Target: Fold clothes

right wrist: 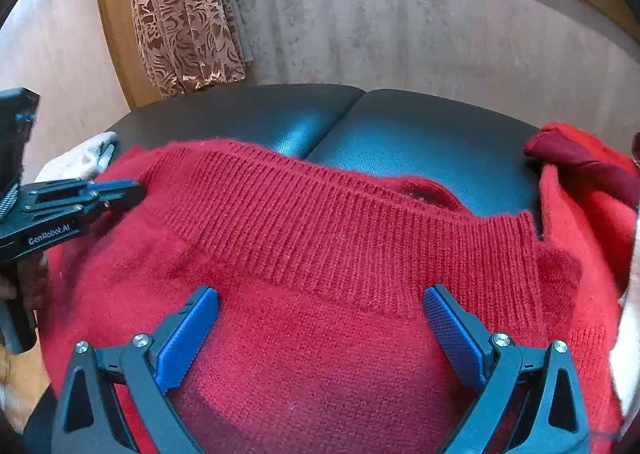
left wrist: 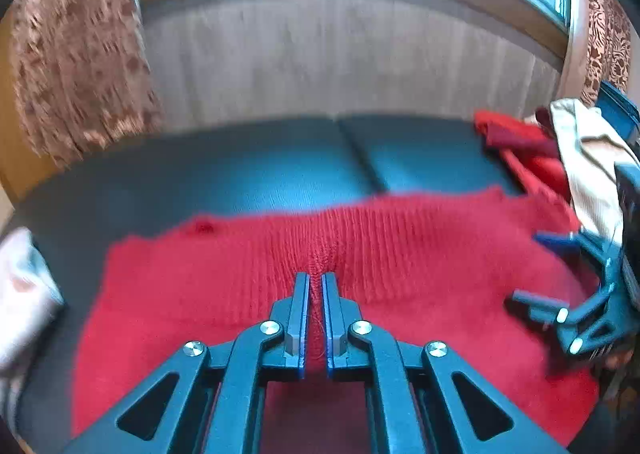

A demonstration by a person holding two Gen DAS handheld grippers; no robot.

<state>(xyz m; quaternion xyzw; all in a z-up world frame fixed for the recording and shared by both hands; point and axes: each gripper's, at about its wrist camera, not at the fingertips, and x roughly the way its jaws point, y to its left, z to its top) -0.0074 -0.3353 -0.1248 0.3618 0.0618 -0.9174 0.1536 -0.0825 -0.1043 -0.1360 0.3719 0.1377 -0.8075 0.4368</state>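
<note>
Red knit is pinched between the two fingers of the left hand-held gripper [left wrist: 316,282], which are closed together on a bunched fold of the sweater [left wrist: 400,254] at its ribbed band [right wrist: 340,214]. Seen from the right wrist, this same left hand-held gripper [right wrist: 132,190] meets the sweater at the left end of the ribbed band. The right hand-held gripper [right wrist: 320,306] hangs over the sweater with its fingers spread wide apart, gripping nothing; its blue pads [right wrist: 188,338] sit on either side of the plain knit just below the ribbed band. In the left wrist view the right hand-held gripper [left wrist: 536,266] shows at the sweater's right edge, fingers parted.

The sweater lies spread on a dark leather bench [right wrist: 400,126], ribbed band towards the far wall. A seam in the bench runs away from the sweater's far edge. To the right of the sweater sits a pile of clothes [left wrist: 560,158], red and cream. To its left lies a pale cloth [left wrist: 24,286]. Beyond the sweater, past the bench, hangs a patterned brown curtain [right wrist: 180,10]
</note>
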